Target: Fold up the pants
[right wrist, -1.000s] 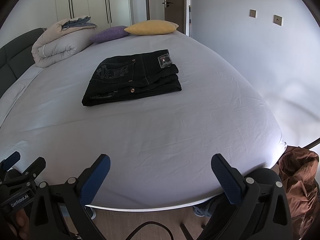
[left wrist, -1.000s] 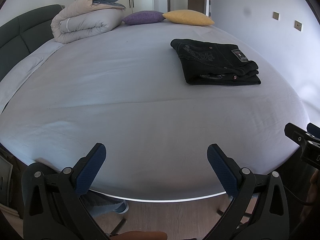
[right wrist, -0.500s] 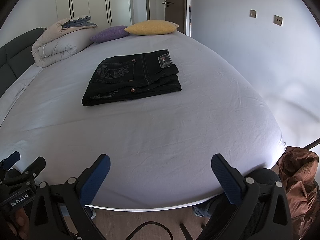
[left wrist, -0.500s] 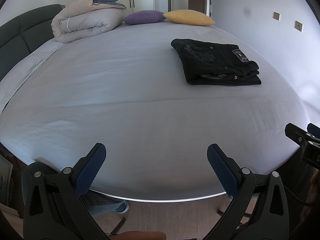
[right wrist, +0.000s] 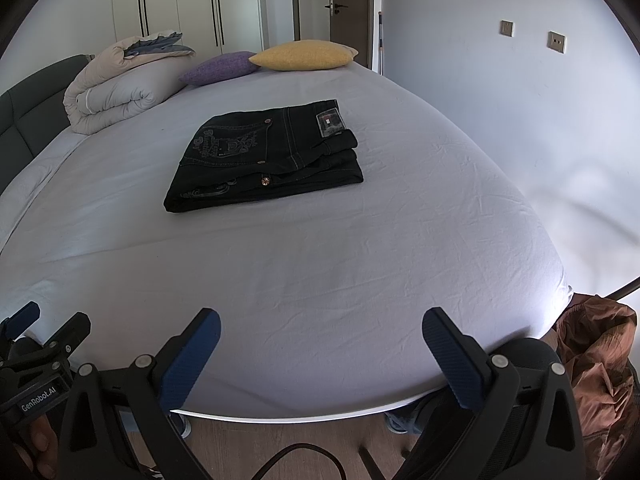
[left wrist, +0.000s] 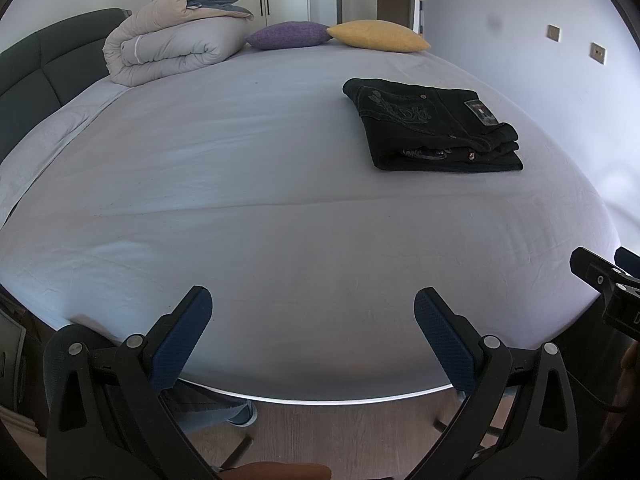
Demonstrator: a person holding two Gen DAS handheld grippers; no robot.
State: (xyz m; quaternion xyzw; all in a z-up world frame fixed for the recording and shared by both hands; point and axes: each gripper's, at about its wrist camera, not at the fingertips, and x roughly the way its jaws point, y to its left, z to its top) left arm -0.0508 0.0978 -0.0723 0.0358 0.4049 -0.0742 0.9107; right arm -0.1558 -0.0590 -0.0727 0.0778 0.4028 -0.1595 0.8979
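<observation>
We note that only the right wrist view shows a brown garment (right wrist: 596,364) heaped beside the bed's (right wrist: 320,264) corner. The folded black jeans (left wrist: 430,124) lie flat on the sheet, well ahead of both tongs and touching neither. The left tongs (left wrist: 312,320) stand wide and empty; the right tongs (right wrist: 320,336) likewise, both hovering at the bed's near edge.

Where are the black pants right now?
The folded black pants lie on the bed sheet, centre-left in the right wrist view, upper right in the left, nearer than the yellow cushion.
</observation>
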